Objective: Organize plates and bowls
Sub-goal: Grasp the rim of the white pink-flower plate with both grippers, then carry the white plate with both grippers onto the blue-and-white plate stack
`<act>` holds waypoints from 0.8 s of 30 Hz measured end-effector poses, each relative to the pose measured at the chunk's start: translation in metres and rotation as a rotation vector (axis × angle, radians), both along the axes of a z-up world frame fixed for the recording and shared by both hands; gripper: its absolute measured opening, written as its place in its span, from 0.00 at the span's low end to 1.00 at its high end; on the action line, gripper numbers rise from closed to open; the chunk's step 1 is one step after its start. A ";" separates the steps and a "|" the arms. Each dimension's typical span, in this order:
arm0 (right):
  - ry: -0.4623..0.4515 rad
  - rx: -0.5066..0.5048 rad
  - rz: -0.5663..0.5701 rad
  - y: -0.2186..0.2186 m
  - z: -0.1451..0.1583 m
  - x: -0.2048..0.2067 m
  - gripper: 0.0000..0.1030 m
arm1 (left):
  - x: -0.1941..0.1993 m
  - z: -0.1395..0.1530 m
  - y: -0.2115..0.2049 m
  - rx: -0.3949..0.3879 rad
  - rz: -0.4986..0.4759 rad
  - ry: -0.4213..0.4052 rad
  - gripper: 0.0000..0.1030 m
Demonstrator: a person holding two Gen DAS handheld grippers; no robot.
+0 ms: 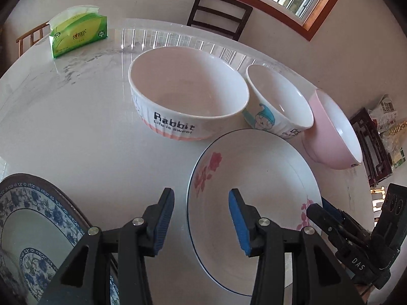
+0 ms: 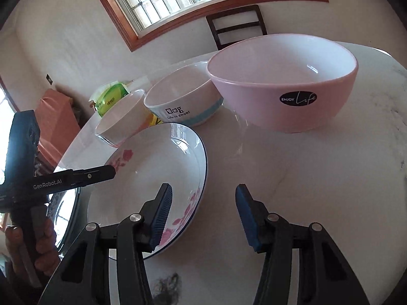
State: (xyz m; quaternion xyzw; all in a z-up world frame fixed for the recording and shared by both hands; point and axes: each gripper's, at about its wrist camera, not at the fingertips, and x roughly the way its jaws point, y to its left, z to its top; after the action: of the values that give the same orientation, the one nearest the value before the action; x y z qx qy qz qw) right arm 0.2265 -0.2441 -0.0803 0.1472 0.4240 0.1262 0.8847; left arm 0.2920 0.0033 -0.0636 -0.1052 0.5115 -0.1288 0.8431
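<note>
A white plate with pink flowers (image 1: 254, 178) lies flat on the worktop (image 1: 89, 127). Behind it stand a large "Rabbit" bowl (image 1: 188, 101), a "Dog" bowl (image 1: 277, 101) and a pink bowl (image 1: 333, 132). A blue-patterned plate (image 1: 33, 218) lies left.

3 bowls (image 1: 188, 96), 2 plates (image 1: 254, 193), 1 tissue pack (image 1: 78, 34), 2 chairs (image 1: 218, 12), 2 grippers (image 1: 201, 218)

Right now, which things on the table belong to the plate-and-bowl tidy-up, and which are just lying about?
Job:
- flowered plate
- blue-patterned plate
- Rabbit bowl
- Dog bowl
- pink bowl

Lying about:
- green tissue pack
- dark chair behind the table
</note>
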 end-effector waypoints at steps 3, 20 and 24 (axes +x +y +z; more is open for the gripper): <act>0.015 -0.014 0.011 0.002 -0.002 0.004 0.40 | 0.002 -0.005 -0.002 -0.024 0.006 -0.002 0.44; -0.022 -0.044 0.046 0.008 0.009 -0.048 0.14 | -0.070 0.005 0.010 -0.125 0.087 -0.068 0.17; -0.032 -0.007 0.055 0.014 0.017 -0.073 0.14 | -0.106 0.024 0.020 -0.120 0.097 -0.135 0.17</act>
State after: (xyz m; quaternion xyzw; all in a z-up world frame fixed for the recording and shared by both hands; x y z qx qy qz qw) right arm 0.1535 -0.2304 -0.0628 0.1303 0.4139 0.1513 0.8881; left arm 0.1859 0.0229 -0.0392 -0.1712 0.4393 -0.1248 0.8730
